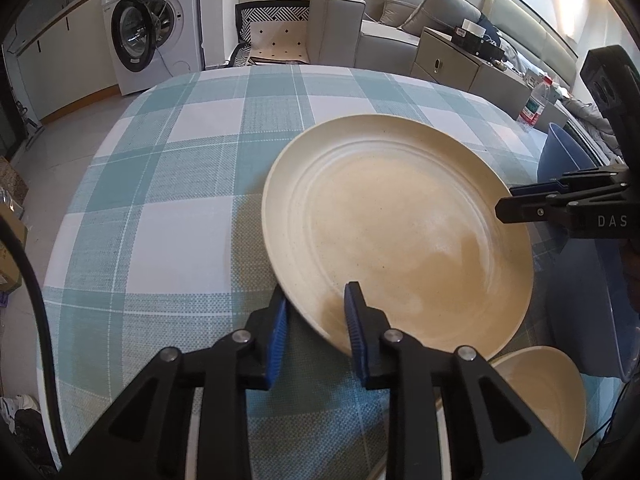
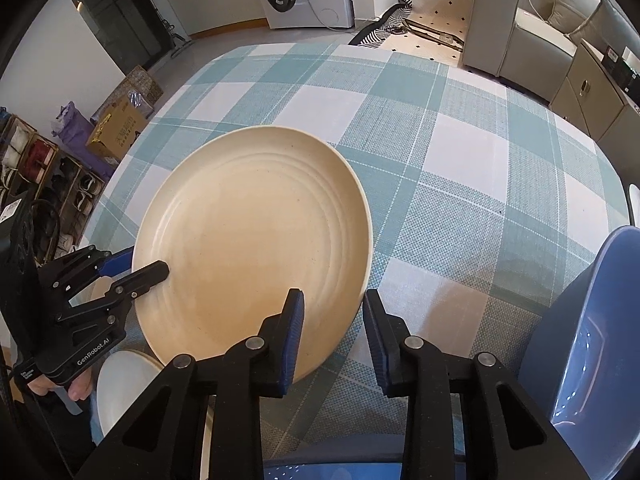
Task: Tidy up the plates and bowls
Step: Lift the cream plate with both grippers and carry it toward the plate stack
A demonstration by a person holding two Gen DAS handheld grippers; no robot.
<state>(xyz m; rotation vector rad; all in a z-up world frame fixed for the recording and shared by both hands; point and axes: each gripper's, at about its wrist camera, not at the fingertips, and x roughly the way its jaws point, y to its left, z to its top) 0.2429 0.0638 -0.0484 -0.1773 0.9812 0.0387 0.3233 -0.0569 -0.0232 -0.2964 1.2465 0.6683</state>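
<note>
A living room with a washing machine [image 1: 154, 20] and a grey sofa [image 1: 384, 12] is being shown behind a tabletop [image 1: 160, 184] covered in teal-and-white check cloth. A large cream plate [image 1: 396, 236] is being held tilted above the cloth. Its near rim is being clamped between the jaws of the left gripper [image 1: 316, 320], which are closed narrowly on it. The jaws of the right gripper [image 2: 334, 332] are being held part-open astride the plate's opposite edge; whether they are touching it cannot be told.

The step is judged to be a two-handed carry or hand-over. It is best done by keeping the plate level and not releasing one side until the other is secured.

Counted: one large plate, one cream bowl [image 1: 548, 392], one white dish [image 2: 124, 392] and blue vessels [image 2: 592, 340] whose number cannot be told.
</note>
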